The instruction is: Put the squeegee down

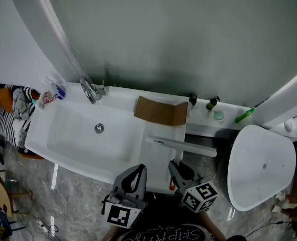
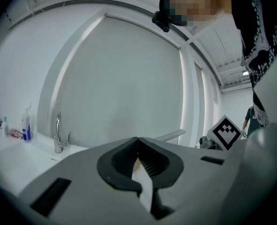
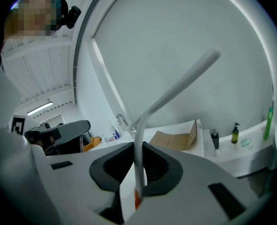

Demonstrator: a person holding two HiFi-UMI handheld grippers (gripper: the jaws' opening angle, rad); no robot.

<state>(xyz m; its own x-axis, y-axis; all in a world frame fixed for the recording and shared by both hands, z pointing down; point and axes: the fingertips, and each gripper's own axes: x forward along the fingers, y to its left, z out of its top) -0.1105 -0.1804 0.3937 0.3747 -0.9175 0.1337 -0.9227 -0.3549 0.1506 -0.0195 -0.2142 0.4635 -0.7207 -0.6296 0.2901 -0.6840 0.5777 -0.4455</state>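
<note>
My left gripper [image 1: 138,168] was nearest me, its jaws pressed together with nothing between them. Just beside it, my right gripper [image 1: 175,164] was clamped on the thin white handle of the squeegee [image 1: 181,145]. The squeegee's long bar stretched crosswise over the right end of the white sink counter [image 1: 153,177], just in front of a folded piece of cardboard [image 1: 161,112]. Farther back, the tap [image 1: 89,90] stood at the left and two small bottles [image 1: 212,103] stood by the grey wall.
</note>
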